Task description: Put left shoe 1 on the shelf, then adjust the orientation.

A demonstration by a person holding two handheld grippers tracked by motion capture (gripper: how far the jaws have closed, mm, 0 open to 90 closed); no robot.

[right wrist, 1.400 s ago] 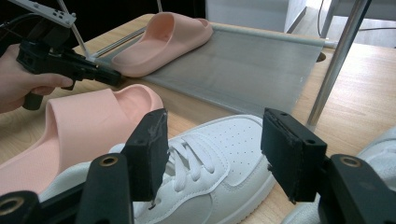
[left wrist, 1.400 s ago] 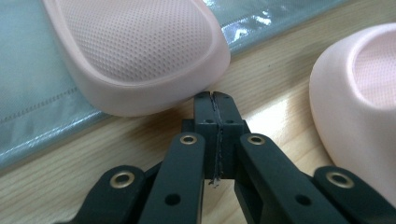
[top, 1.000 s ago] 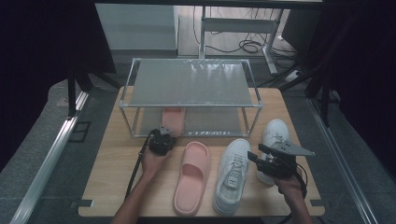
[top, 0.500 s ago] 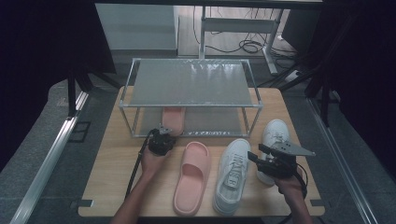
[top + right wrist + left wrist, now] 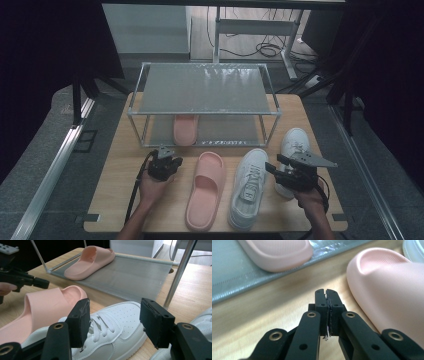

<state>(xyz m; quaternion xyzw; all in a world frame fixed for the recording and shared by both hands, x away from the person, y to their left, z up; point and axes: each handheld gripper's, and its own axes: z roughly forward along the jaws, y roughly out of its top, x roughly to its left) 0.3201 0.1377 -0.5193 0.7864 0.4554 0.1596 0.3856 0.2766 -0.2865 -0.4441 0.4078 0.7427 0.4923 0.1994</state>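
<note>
A pink slipper (image 5: 185,129) lies on the lower shelf of the rack (image 5: 205,90). Its mate (image 5: 205,190) rests on the table, toe toward the rack. My left gripper (image 5: 167,159) is just left of that toe, shut with nothing between the pads (image 5: 327,293); the slipper's toe (image 5: 387,290) sits close on its right. A white sneaker (image 5: 247,187) lies beside the slipper, and a second sneaker (image 5: 295,150) sits further right. My right gripper (image 5: 272,170) hovers between the sneakers, open, its jaws (image 5: 113,322) framing the nearer sneaker's laces (image 5: 105,327) without touching.
The rack has a metal frame with two mesh shelves; its top shelf is bare. Its front right post (image 5: 178,272) stands near my right gripper. The wooden table (image 5: 125,200) has free room at front left. Cables lie on the floor behind.
My left gripper has drawn back from the rack's lower shelf toward the table's front and slightly left. The right gripper and all shoes have stayed put.
</note>
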